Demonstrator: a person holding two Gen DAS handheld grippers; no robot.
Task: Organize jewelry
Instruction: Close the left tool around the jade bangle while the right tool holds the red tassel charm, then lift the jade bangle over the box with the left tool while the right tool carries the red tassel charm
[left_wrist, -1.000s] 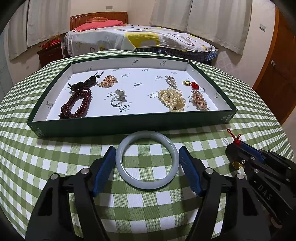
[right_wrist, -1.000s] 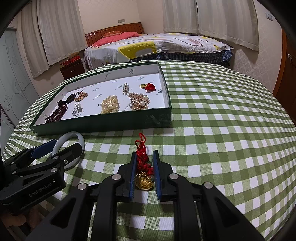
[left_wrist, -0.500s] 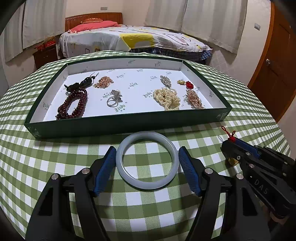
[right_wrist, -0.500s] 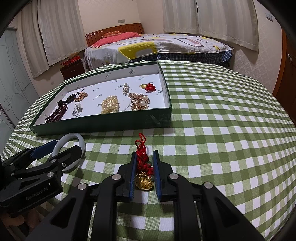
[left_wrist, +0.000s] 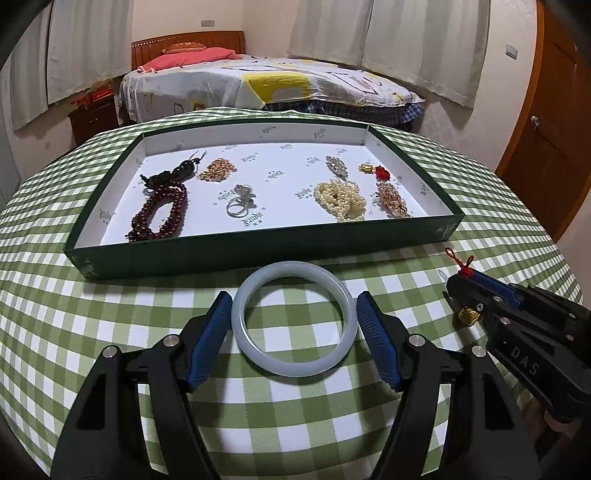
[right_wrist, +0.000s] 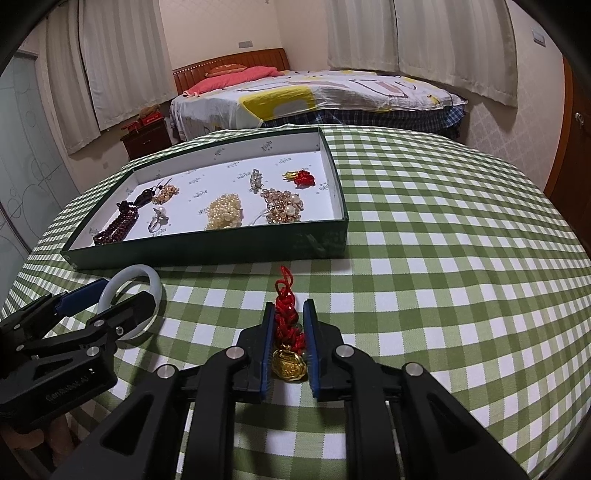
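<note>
Little has moved; left view only shifted slightly. Left gripper wide, straddling bangle flat at lower centre; pads seemingly not touching. Right gripper nearly closed, pinching knot charm, presumably bound for tray, upper centre.

Desk cloth: green-and-white check.
Tray: dark green outside, white printed lining.
Bangle: pale, milky grey-green.
Charm: gold, on red knotted cord.
Fingers: blue pads, black frame.
Beads: dark red.
</note>
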